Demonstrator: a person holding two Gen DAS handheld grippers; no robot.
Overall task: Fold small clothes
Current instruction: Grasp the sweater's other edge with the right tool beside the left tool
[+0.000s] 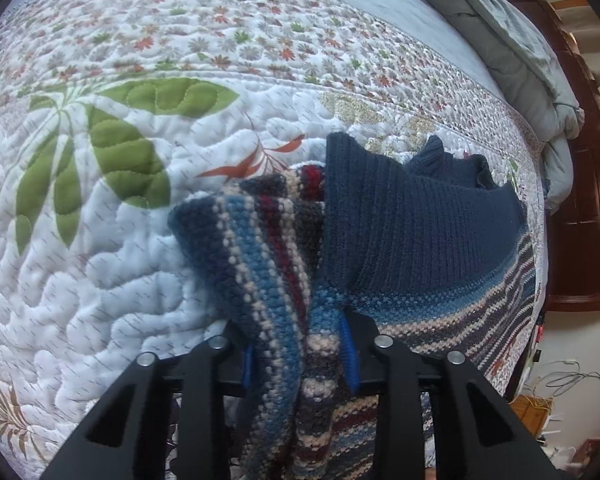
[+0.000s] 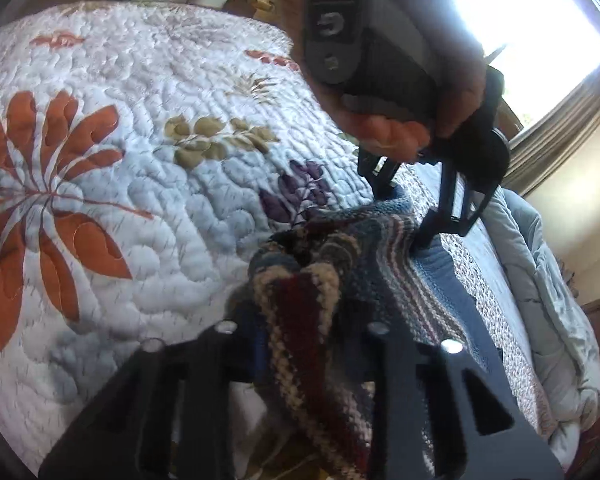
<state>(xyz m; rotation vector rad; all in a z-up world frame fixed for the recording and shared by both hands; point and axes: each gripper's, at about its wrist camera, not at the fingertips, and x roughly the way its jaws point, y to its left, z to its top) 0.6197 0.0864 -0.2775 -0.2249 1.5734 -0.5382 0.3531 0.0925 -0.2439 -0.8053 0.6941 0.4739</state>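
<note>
A knitted sweater (image 1: 412,220), navy ribbing above blue, cream and maroon stripes, lies bunched on the white floral quilt (image 1: 100,260). In the left wrist view my left gripper (image 1: 298,356) is shut on a thick fold of its striped edge, the blue pads (image 1: 348,348) pressing into the knit. In the right wrist view my right gripper (image 2: 312,344) is shut on another striped fold of the sweater (image 2: 380,272). Beyond it a hand (image 2: 400,128) holds the left gripper (image 2: 404,216), whose fingers pinch the sweater's far edge.
The quilt (image 2: 140,220) spreads wide to the left of the sweater in both views. A pale blue duvet (image 1: 520,60) (image 2: 540,280) is heaped along the bed's far side. Dark wooden furniture (image 1: 580,200) and floor cables (image 1: 560,380) lie past the bed edge. A bright window (image 2: 540,32) is at the upper right.
</note>
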